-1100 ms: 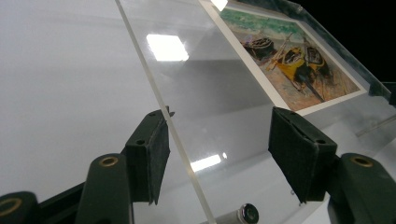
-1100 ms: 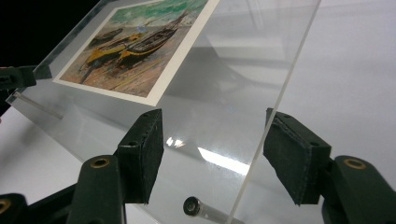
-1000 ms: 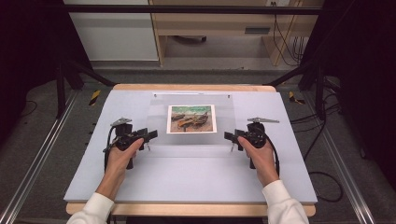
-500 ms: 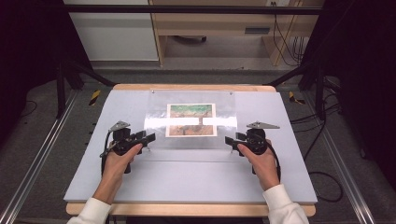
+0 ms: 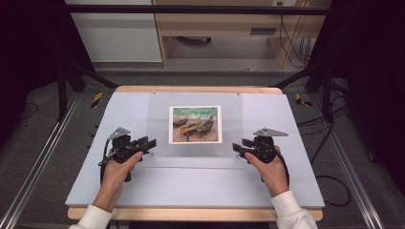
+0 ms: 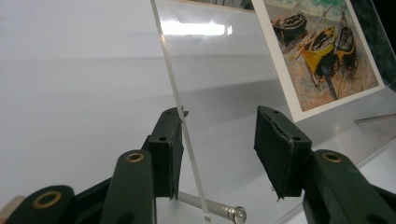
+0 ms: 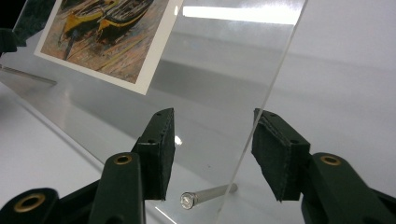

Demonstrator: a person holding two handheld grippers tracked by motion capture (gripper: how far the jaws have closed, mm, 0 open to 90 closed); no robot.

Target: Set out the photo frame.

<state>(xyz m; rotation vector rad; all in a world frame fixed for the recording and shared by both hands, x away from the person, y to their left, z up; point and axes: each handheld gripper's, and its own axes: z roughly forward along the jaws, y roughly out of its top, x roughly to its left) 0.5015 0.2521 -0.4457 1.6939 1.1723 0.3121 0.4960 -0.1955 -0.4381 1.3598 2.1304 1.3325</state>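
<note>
A clear acrylic picture frame [image 5: 196,129] holding a boat painting print [image 5: 195,124] rests on the pale blue surface [image 5: 191,183]. Left tool [image 6: 217,140] and right tool [image 7: 212,149] have been closing, jaws unclamped astride its side edges; squeezing evenly should prevent tilting.

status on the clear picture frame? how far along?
Done: the boat print sits inside the clear frame, which leans tilted on the table. In hand: the left gripper and right gripper each straddle a side edge, jaws just closing, pads not yet clamped. Left: grip both edges and lift or reposition it.
</note>
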